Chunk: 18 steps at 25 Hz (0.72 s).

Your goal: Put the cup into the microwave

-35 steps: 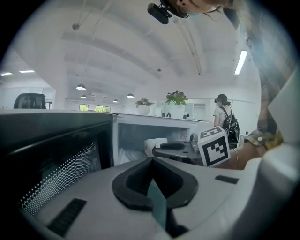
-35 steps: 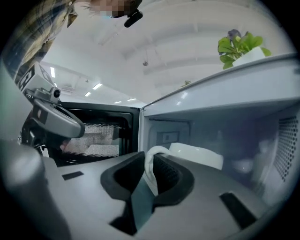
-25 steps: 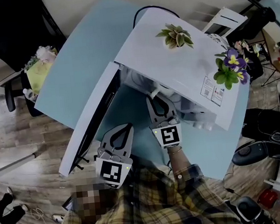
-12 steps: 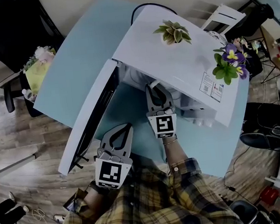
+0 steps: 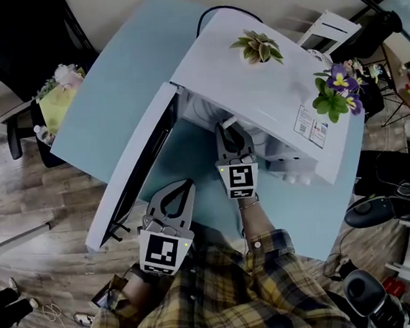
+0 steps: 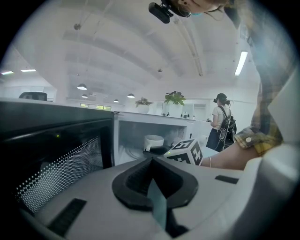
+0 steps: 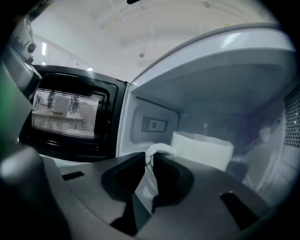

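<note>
- Cup (image 7: 201,151): sits inside the open cavity of the microwave (image 5: 233,85) and is held by its handle. Its base is hidden behind the gripper body, so whether it rests on the cavity floor cannot be told.
- Door (image 5: 137,170): swung wide to the left over the table (image 5: 110,75), leaving the cavity mouth free for an arm to reach in.
- Left gripper (image 5: 186,186): jaws together on nothing, held low beside the door's inner face and outside the cavity. It is judged to be parked clear of the working arm.
- Right gripper (image 7: 150,159): reaches through the opening, nearly level. Its jaws have just been closing a little and pinch the handle (image 7: 158,149) between their pads. Gripping the handle rather than the wall is judged to keep the cup upright and the gripper low under the cavity roof.
- Green plant (image 5: 257,49) and purple-flowered plant (image 5: 337,95): stand on the microwave's top, well back from the opening, and play no part in the task.
- Appearance of the cup: plain white and straight-walled, with a rounded loop handle turned toward the gripper. It stands upright with its mouth upward. No marking shows on the visible side, and its contents, if any, cannot be seen.
</note>
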Each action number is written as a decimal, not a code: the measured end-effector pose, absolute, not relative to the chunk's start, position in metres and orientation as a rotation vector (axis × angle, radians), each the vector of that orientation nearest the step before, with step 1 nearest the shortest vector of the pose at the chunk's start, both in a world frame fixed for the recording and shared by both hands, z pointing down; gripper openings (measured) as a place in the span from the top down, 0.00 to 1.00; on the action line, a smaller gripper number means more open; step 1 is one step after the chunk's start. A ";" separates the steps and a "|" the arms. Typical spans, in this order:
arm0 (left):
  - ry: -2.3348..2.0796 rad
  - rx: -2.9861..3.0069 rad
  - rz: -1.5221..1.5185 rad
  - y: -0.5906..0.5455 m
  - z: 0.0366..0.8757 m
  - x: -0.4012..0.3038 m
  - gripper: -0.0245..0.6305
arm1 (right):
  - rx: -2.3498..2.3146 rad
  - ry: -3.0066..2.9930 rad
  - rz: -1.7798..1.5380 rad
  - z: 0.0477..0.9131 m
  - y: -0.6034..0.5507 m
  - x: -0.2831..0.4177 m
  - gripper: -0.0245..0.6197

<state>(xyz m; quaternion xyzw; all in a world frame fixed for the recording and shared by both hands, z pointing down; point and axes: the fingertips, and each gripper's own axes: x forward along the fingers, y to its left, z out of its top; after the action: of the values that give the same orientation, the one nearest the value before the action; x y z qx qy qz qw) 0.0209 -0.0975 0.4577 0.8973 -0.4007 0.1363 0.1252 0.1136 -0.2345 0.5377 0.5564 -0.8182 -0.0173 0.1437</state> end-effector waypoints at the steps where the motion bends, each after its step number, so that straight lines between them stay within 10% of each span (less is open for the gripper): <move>1: -1.167 2.615 0.395 -0.097 0.458 0.021 0.97 | 1.597 -2.367 -0.041 0.538 -0.235 0.113 0.88; 18: -1.155 2.632 0.376 -0.088 0.451 0.017 0.97 | 1.602 -2.384 0.025 0.533 -0.221 0.102 0.71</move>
<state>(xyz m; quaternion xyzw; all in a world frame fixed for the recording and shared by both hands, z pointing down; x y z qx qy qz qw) 0.0169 -0.0877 0.4515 0.9013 -0.3954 0.1286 0.1212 0.1017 -0.2206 0.5326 0.5527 -0.8225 0.0085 0.1343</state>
